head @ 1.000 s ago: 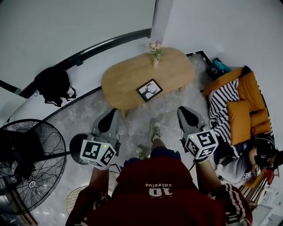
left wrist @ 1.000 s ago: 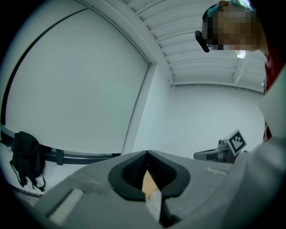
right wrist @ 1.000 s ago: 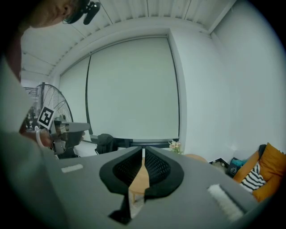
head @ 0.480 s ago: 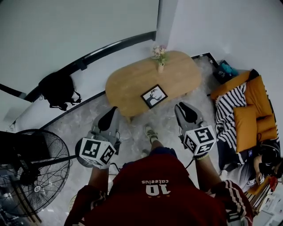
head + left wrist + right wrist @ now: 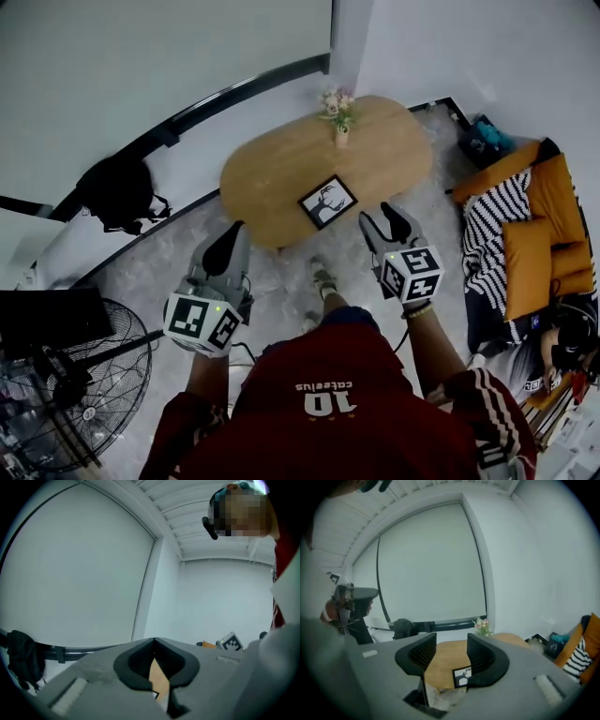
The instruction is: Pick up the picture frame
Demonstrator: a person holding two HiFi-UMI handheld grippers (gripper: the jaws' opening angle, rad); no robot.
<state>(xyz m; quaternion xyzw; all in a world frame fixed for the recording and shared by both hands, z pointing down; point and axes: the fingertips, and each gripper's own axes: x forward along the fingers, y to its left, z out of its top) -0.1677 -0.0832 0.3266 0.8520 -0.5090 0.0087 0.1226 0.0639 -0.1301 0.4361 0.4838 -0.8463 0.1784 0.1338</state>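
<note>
The picture frame (image 5: 327, 202), black-edged with a deer print, lies flat on the near side of the oval wooden table (image 5: 272, 173). My right gripper (image 5: 384, 225) hangs just short of the table's near edge, to the right of the frame. Its jaws are opening and hold nothing. In the right gripper view the frame (image 5: 462, 677) shows low between the spread jaws of the right gripper (image 5: 451, 651), still at a distance. My left gripper (image 5: 228, 248) hovers over the floor left of the table, shut and empty. In the left gripper view the left gripper (image 5: 153, 641) shows its tips touching.
A small vase of flowers (image 5: 339, 112) stands at the table's far edge. A black bag (image 5: 117, 192) lies by the wall at left, and a floor fan (image 5: 56, 375) stands at lower left. A sofa with orange cushions (image 5: 530, 239) and a seated person (image 5: 562, 347) are at right.
The person has stepped closer to the table. Both grippers moved forward, and the right one dropped toward the frame. The right jaws went from shut to wide apart.
</note>
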